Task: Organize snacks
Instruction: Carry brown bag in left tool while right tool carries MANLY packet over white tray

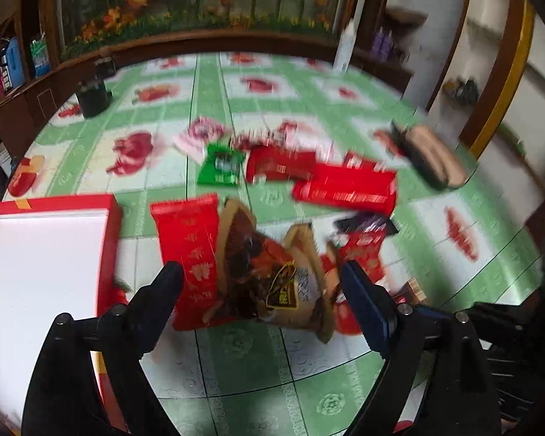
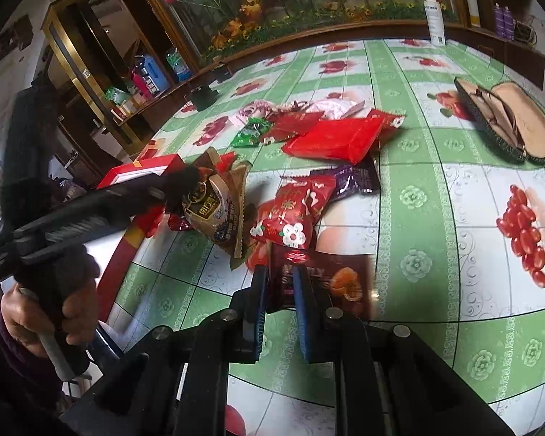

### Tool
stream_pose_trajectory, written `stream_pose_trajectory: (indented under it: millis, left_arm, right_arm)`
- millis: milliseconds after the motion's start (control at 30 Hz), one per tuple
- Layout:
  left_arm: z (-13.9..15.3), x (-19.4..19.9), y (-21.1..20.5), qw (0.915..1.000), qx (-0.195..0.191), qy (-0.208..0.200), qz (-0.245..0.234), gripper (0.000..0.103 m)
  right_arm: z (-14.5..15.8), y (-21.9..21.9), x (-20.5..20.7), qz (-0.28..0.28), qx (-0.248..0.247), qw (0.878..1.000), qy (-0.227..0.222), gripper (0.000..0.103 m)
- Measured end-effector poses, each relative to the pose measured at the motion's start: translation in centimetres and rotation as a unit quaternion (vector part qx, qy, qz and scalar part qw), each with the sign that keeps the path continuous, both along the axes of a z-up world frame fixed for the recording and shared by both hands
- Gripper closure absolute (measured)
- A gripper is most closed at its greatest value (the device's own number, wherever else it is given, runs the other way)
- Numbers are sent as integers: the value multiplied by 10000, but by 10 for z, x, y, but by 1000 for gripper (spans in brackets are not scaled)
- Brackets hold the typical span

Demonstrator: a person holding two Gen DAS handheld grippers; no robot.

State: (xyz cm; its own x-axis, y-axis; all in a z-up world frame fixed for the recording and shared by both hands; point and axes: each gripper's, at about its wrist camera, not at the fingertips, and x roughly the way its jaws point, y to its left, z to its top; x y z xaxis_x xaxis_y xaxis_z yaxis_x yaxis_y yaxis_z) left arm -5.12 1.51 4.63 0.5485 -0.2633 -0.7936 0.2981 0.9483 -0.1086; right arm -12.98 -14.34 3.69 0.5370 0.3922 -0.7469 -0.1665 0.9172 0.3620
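Snack packets lie scattered on a green floral tablecloth. My left gripper (image 1: 261, 272) is open, its fingers either side of a brown packet (image 1: 272, 272) that overlaps a long red packet (image 1: 189, 250). In the right wrist view the left gripper (image 2: 178, 185) hovers at that brown packet (image 2: 218, 210). My right gripper (image 2: 279, 279) is shut on a dark red-brown packet with an orange picture (image 2: 330, 283), near the table. A red box with a white inside (image 1: 36, 261) sits at the left. Red (image 2: 334, 138), green (image 2: 250, 132), purple (image 2: 356, 178) and flowered red (image 2: 294, 214) packets lie beyond.
An open glasses case (image 2: 508, 123) lies at the right of the table. A dark cup (image 1: 92, 96) and a white spray bottle (image 2: 434, 18) stand at the far edge. Wooden cabinets and shelves line the wall behind. The left wrist view is motion-blurred.
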Motion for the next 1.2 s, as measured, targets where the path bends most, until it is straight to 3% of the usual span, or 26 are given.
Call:
stream_pose_trajectory:
  millis: [67, 133, 167, 467, 533, 600, 667, 767, 933, 1033, 1067, 1133, 1200]
  left_arm:
    - [-11, 4, -5, 10000, 32, 78, -21, 16]
    - [-15, 1, -8, 9998, 136, -112, -63, 40]
    - [-15, 0, -9, 9997, 143, -154, -154, 47]
    - [-11, -12, -8, 9968, 297, -480, -572, 63]
    - [-10, -17, -7, 9959, 303, -547, -648, 63]
    - [-8, -22, -4, 9950, 344, -678, -641, 63]
    - [-6, -24, 1, 9954, 243, -704, -599, 63]
    - [-4, -27, 5, 9956, 209, -712, -573, 63]
    - [5, -39, 12, 9943, 232, -896, -535, 63]
    - [14, -45, 17, 9932, 214, -1023, -511, 63]
    - [16, -47, 19, 9931, 195, -1044, -506, 63]
    - [20, -49, 23, 9931, 137, -1064, -476, 63]
    - [23, -51, 28, 9930, 59, -1099, -428, 63]
  right_arm:
    - [-3, -1, 1, -15, 43, 10000, 62, 89]
    - [-6, -3, 2, -37, 39, 9999, 104, 89]
    - [-6, -4, 2, -44, 38, 9999, 112, 89]
    - [-5, 0, 3, 91, -69, 9998, 148, 87]
    - [-4, -2, 3, 98, -123, 9997, 161, 74]
    - [-4, -7, 2, -69, -284, 9993, 218, 27]
    - [-5, -11, 2, -196, -297, 9990, 273, 16]
    - [-8, -8, 3, -55, -297, 9987, 416, 17]
    - [-15, 19, 8, -6, -1165, 9928, 291, 15]
    - [-16, 21, 9, -118, -1288, 9916, 99, 23]
    - [-16, 20, 8, -128, -1286, 9916, 65, 34]
    - [-14, 16, 9, -125, -1255, 9920, 114, 38]
    - [-11, 11, 8, -163, -1194, 9927, 81, 63]
